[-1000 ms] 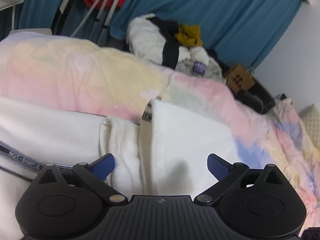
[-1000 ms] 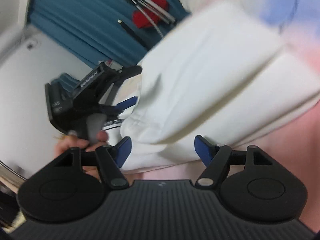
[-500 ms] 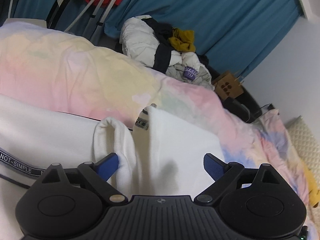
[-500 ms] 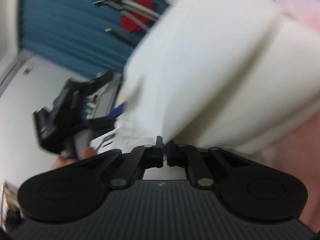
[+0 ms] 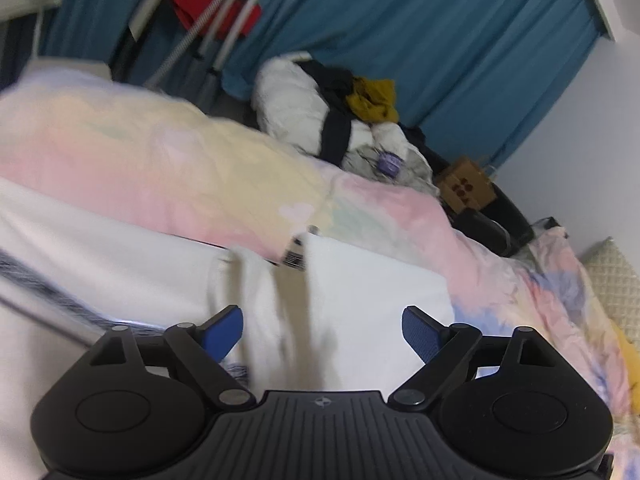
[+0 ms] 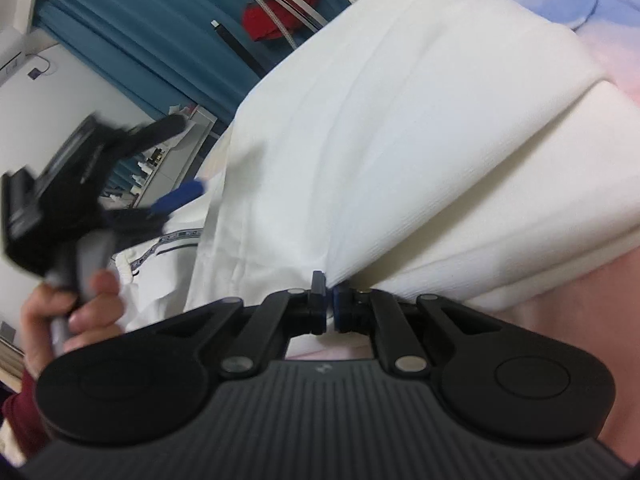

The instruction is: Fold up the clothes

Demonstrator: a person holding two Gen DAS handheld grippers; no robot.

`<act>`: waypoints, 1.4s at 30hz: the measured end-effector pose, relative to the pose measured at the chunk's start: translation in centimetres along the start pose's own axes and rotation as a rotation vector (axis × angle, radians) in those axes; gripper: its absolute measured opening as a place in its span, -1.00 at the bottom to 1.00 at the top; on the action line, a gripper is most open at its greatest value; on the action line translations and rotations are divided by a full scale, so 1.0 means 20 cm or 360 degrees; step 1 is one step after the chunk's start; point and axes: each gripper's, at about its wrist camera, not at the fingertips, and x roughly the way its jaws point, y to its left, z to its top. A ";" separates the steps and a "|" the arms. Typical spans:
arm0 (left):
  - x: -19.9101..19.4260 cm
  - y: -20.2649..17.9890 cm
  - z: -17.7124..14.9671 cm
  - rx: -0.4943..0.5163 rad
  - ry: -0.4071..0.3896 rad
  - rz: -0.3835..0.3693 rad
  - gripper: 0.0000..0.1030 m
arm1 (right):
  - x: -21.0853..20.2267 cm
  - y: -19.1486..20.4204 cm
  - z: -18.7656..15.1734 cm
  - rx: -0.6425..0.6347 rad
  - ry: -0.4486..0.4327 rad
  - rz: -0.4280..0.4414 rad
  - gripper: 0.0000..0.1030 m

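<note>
Right hand-held gripper (image 6: 328,294) pinches the white garment (image 6: 400,128); left hand-held gripper (image 5: 322,330) hovers spread, empty. That seemingly thin pinch could slip, undoing the fold.

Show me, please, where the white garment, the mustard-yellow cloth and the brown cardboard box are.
white cotton garment (image 6: 400,140), right wrist view, on its broad folded panel.
mustard-yellow crumpled cloth (image 5: 372,100), left wrist view, on its middle.
brown cardboard box (image 5: 466,184), left wrist view, on its printed face.
</note>
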 end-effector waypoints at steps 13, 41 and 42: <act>-0.69 -0.15 -0.16 0.0408 -0.0239 0.0700 1.00 | -0.23 0.20 -0.02 -0.0389 -0.0141 -0.0162 -0.79; -0.92 0.51 -0.35 -0.0726 -0.0115 0.0807 1.00 | -0.39 0.26 0.01 -0.0551 -0.0427 -0.0481 0.56; -0.91 0.55 -0.35 -0.0788 -0.0116 0.0770 1.00 | -0.38 0.25 0.02 -0.0539 -0.0426 -0.0481 0.56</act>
